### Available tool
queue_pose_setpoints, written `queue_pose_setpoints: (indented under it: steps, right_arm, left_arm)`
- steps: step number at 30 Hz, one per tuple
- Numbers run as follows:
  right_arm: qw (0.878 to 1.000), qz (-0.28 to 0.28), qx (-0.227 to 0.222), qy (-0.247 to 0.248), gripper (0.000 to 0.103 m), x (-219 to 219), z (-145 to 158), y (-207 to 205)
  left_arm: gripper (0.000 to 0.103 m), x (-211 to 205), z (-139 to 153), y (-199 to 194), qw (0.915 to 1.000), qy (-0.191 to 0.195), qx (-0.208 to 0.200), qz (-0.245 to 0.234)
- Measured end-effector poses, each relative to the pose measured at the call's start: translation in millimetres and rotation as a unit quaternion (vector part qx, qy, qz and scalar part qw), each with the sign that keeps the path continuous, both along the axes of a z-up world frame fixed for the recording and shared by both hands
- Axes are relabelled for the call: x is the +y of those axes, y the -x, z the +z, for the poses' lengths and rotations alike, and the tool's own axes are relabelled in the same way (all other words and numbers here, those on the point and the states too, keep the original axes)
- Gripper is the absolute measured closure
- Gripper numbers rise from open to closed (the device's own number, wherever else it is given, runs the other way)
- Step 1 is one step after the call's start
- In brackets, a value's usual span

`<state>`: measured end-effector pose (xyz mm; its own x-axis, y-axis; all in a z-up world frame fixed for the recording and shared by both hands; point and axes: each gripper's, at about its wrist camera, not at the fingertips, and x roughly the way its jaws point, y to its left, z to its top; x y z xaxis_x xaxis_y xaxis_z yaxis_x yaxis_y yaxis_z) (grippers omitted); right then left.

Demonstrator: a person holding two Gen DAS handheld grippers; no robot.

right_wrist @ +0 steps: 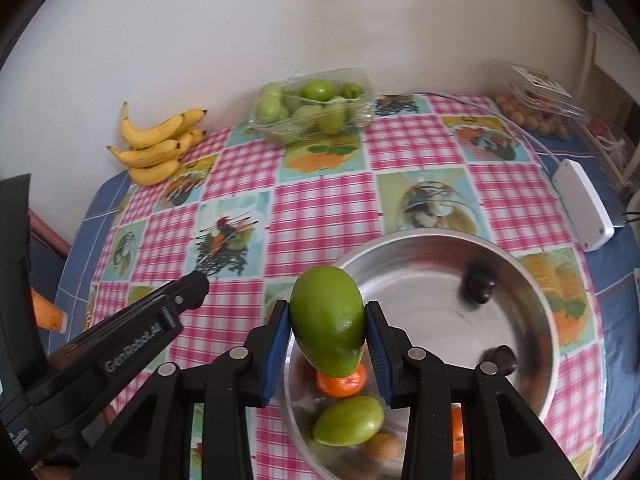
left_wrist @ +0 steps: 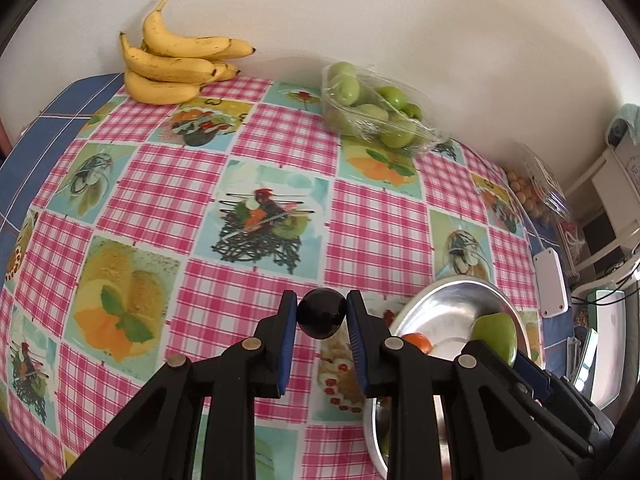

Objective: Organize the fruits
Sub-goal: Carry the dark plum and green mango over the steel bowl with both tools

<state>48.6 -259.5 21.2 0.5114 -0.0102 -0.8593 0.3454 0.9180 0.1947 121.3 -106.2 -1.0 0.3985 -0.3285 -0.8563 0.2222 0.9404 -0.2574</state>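
My left gripper (left_wrist: 322, 318) is shut on a small dark round plum (left_wrist: 322, 313), held above the checked tablecloth just left of the steel bowl (left_wrist: 448, 304). My right gripper (right_wrist: 327, 326) is shut on a green oval fruit (right_wrist: 327, 320) above the bowl's near-left rim (right_wrist: 532, 280); that green fruit (left_wrist: 494, 336) also shows in the left wrist view. Inside the bowl lie another green fruit (right_wrist: 348, 420), an orange mandarin (right_wrist: 342, 384), a small brown fruit (right_wrist: 382, 446) and two dark plums (right_wrist: 478, 284). The left gripper's body (right_wrist: 132, 344) shows at the left of the right wrist view.
A bunch of bananas (left_wrist: 176, 64) lies by the wall at the back left. A clear tray of green fruits (left_wrist: 372, 104) stands at the back middle. A clear box of small orange fruits (right_wrist: 532, 108) and a white adapter (right_wrist: 586, 204) sit at the right.
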Motion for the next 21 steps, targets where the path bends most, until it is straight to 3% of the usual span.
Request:
queue_pose_setpoints:
  steps: [13, 21]
  right_arm:
    - [0.996, -0.088, 0.017, 0.025, 0.063, -70.7, -0.3, 36.7]
    - [0.994, -0.094, 0.040, 0.028, 0.063, -85.5, -13.0, 42.4]
  left_arm:
    - [0.077, -54.1, -3.1, 30.9, 0.9973, -0.019, -0.006, -0.071]
    - [0.077, -87.2, -9.7, 50.8, 0.9923, -0.039, -0.009, -0.117]
